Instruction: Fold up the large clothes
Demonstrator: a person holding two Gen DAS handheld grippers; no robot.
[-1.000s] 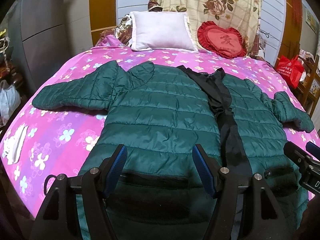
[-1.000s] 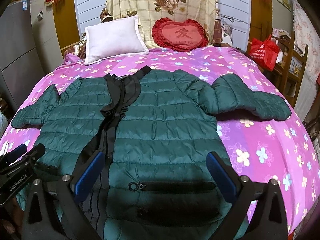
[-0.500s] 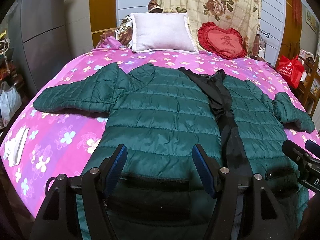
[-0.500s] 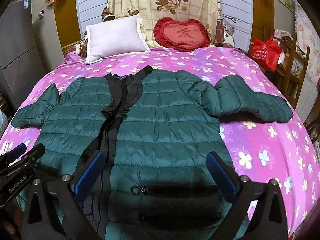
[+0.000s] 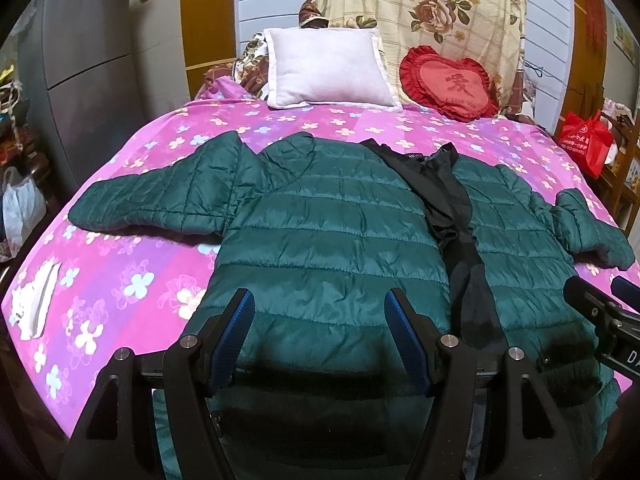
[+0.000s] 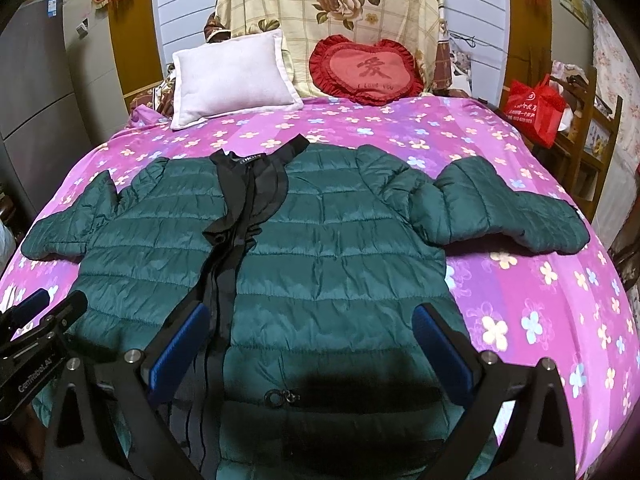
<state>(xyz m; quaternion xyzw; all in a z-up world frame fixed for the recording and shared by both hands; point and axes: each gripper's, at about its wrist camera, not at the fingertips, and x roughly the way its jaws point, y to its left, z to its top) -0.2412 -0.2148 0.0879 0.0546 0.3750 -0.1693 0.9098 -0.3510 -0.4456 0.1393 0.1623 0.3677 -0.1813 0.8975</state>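
A dark green quilted jacket (image 5: 336,240) lies front-up and spread flat across the pink flowered bed (image 5: 120,280), collar toward the far pillows, both sleeves out to the sides, its near hem hanging over the bed's near edge. The left claw (image 5: 320,332) and the right claw (image 6: 312,344) hover above the hem, each with its jaws apart and nothing between them. No fold has begun. The slick puffy shell could slip from a shallow pinch, or only the top layer could be caught. The loose black placket (image 6: 240,216) may bunch, and the overhanging hem could drag the jacket off.
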